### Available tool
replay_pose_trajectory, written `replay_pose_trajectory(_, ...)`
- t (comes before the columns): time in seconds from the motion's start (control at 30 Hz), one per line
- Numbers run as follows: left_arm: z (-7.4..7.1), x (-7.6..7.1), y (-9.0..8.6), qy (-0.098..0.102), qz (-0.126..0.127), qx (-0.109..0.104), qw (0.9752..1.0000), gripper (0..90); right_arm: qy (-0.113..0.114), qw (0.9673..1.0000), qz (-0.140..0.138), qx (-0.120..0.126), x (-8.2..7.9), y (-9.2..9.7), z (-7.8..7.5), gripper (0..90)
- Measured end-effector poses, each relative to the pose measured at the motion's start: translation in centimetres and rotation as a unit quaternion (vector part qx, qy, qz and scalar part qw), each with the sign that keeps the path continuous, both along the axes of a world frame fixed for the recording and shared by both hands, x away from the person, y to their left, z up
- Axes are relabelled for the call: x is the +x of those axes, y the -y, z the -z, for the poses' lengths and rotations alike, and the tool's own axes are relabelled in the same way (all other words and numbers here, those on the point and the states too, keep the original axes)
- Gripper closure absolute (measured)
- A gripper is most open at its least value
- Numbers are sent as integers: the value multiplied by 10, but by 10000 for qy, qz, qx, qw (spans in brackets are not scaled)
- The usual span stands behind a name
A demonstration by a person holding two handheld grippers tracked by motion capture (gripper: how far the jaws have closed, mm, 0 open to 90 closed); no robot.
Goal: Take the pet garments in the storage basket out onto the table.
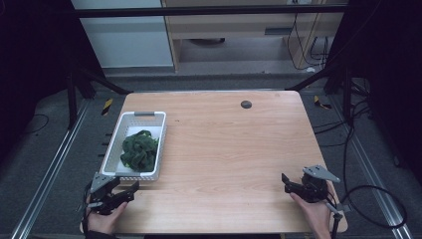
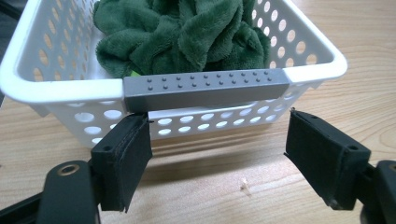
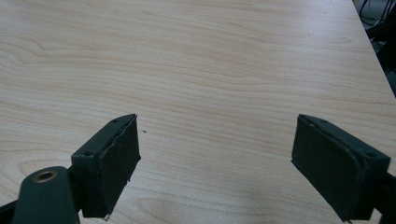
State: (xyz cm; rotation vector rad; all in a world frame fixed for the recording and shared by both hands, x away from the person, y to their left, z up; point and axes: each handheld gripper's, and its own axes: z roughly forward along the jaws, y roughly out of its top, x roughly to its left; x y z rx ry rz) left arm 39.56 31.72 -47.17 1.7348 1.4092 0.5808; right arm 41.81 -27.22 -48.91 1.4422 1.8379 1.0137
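A white perforated basket (image 1: 158, 144) stands at the table's left side, with a crumpled green cloth (image 1: 139, 149) inside it. In the left gripper view the basket (image 2: 56, 88) is just ahead, its grey handle strip (image 2: 205, 87) facing me and the green cloth (image 2: 182, 32) heaped behind it. My left gripper (image 1: 130, 188) sits at the front left corner, open, just short of the basket's near end; its jaws (image 2: 217, 158) hold nothing. My right gripper (image 1: 286, 180) rests at the front right, open over bare wood (image 3: 217, 158).
The wooden table (image 1: 224, 149) has a small dark round disc (image 1: 246, 104) near its far edge. Cables (image 1: 373, 199) trail on the floor to the right. A metal rail (image 1: 50, 169) runs along the floor at the left. Black frame posts stand behind the table.
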Motion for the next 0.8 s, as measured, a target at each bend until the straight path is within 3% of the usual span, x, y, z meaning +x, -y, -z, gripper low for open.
replay_pose_trajectory(0.43,-5,-12,-1,-53,-204,130,9997,201,33,10000,-51,-36,-1,-2,-1,147)
replay_pose_trajectory(0.8,-17,-24,-4,351,-472,183,9981,208,20,10000,-38,2,-3,1,-2,140)
